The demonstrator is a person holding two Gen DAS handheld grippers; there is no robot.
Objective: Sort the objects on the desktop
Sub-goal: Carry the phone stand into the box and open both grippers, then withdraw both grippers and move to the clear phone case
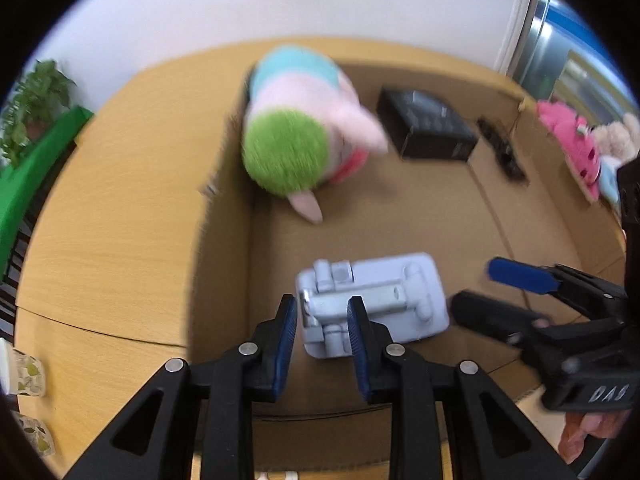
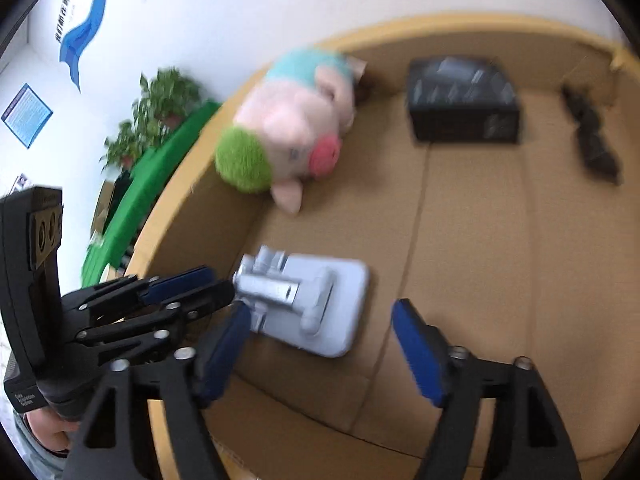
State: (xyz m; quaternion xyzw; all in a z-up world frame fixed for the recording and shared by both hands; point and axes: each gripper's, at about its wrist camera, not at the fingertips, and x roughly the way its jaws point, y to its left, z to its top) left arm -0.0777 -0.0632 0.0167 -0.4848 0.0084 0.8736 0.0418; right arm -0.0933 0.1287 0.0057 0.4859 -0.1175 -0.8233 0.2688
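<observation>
1. Left gripper [image 1: 322,320] points steeply down, its jaws narrowed on a pale blue stand.
2. Right gripper [image 2: 320,344] tilts down beside it, jaws spread wide and empty.

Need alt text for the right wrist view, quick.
The right gripper hangs open over a cardboard box, its jaws empty. The left gripper meets a pale blue phone stand; a plush pig lies behind.
</observation>
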